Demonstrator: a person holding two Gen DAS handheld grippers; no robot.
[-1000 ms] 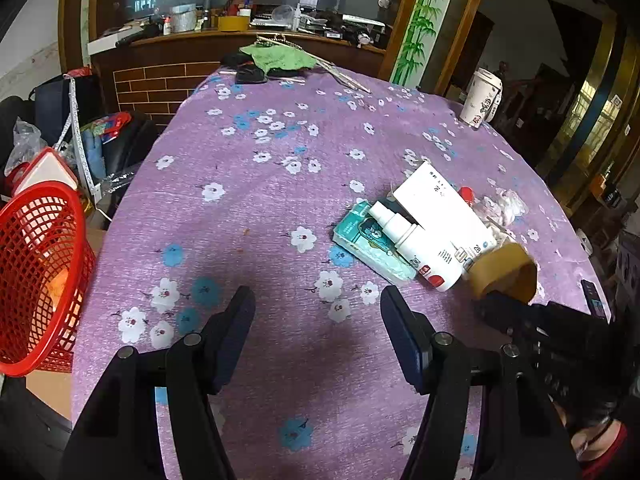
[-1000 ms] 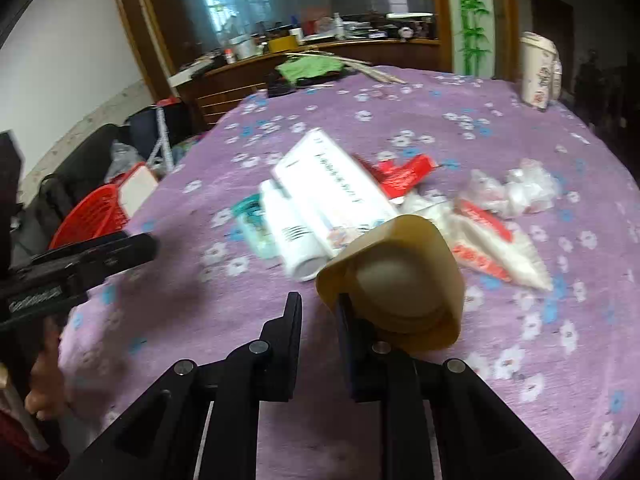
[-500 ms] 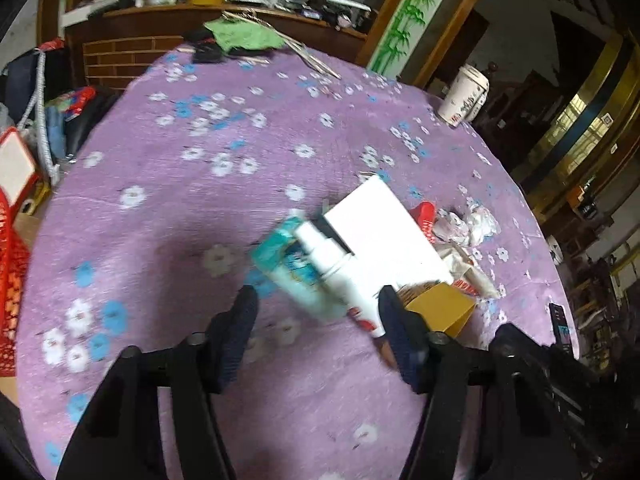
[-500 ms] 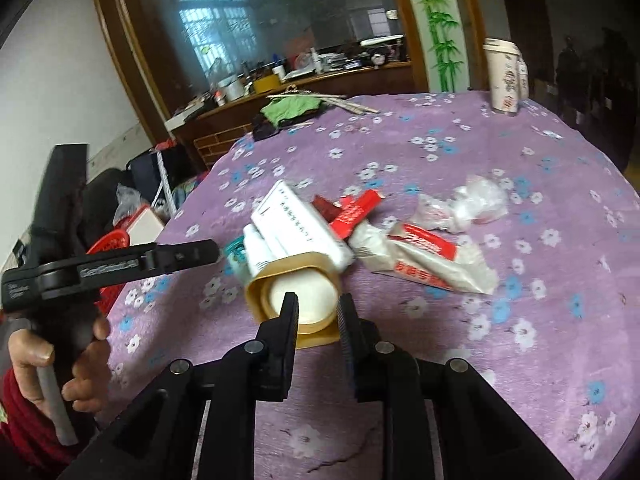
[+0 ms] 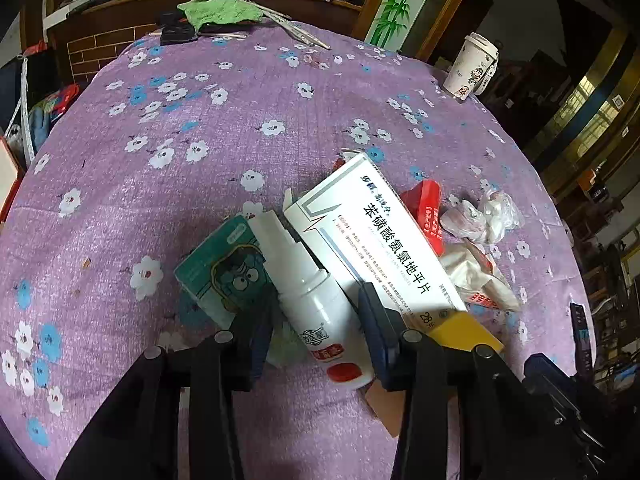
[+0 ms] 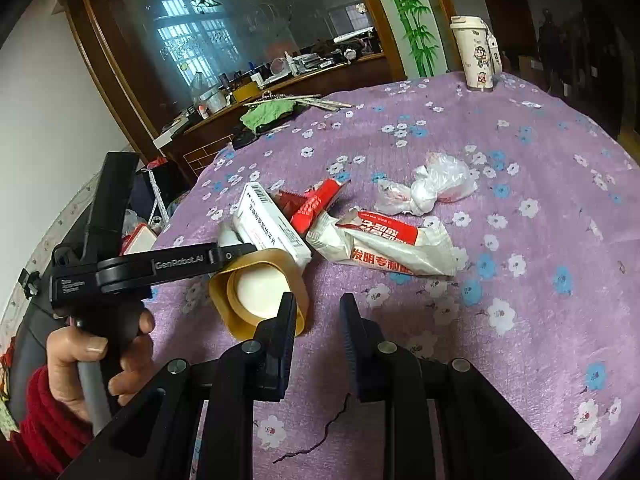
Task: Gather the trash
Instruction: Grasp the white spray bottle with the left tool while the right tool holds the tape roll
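Observation:
A heap of trash lies on the purple flowered tablecloth [image 5: 200,128]. My left gripper [image 5: 314,324] is open, its fingers on either side of a white spray bottle [image 5: 316,304], which lies on a teal tissue pack [image 5: 224,268]. A white medicine box [image 5: 376,240] lies beside the bottle. My right gripper [image 6: 316,320] is open and empty, just right of a tan paper cup [image 6: 260,288] lying on its side. A red-and-white wrapper [image 6: 384,244], a red packet [image 6: 316,204] and a crumpled plastic bag [image 6: 428,184] lie beyond.
A white lidded cup [image 6: 476,56] stands at the far table edge. A green cloth [image 5: 220,10] and sticks lie at the far side. The left gripper's body and the hand holding it [image 6: 96,344] fill the left of the right wrist view.
My left gripper moved forward over the heap until its fingers straddle the spray bottle. My right gripper opened and let go of the tan cup, which now lies on the table.

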